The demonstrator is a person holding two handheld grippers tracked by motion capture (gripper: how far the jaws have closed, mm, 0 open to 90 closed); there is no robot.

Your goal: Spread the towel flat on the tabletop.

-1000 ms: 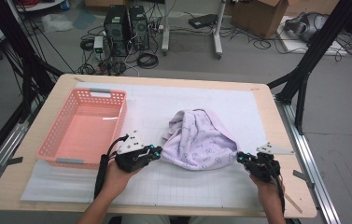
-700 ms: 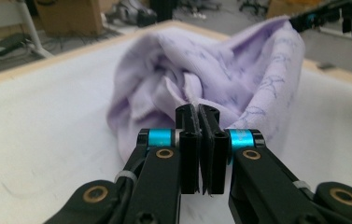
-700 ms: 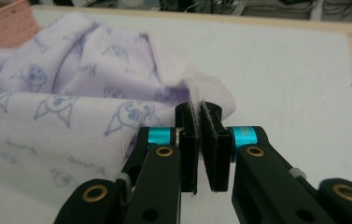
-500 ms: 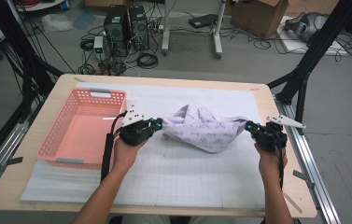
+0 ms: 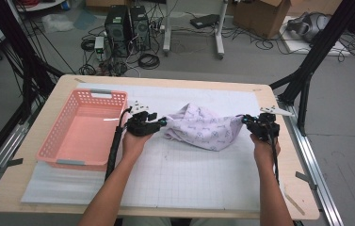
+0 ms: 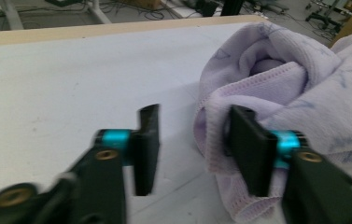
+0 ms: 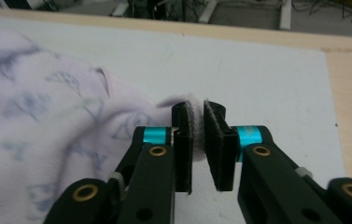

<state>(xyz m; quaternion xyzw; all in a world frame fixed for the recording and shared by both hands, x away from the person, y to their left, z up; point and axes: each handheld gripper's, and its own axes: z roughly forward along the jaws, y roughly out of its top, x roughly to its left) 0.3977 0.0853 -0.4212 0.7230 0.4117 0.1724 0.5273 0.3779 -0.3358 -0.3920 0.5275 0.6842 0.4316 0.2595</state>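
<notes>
**Handheld Tongs: External Appearance**

Left tongs [image 5: 162, 122] and right tongs [image 5: 245, 119] share one build: black body, two flat black rectangular jaws, a turquoise collar behind each jaw, and brass-coloured pivot bushings along the black linkage arms. A black cable [image 5: 114, 149] trails from the left unit. A grey three-cornered plate [image 5: 276, 111] tops the right unit. Both forearms are bare, without sleeves.

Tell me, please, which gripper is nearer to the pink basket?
Left. The left gripper is just beside the pink basket's right rim, at the lilac cloth's left edge. The right gripper is at the cloth's far right end.
</notes>
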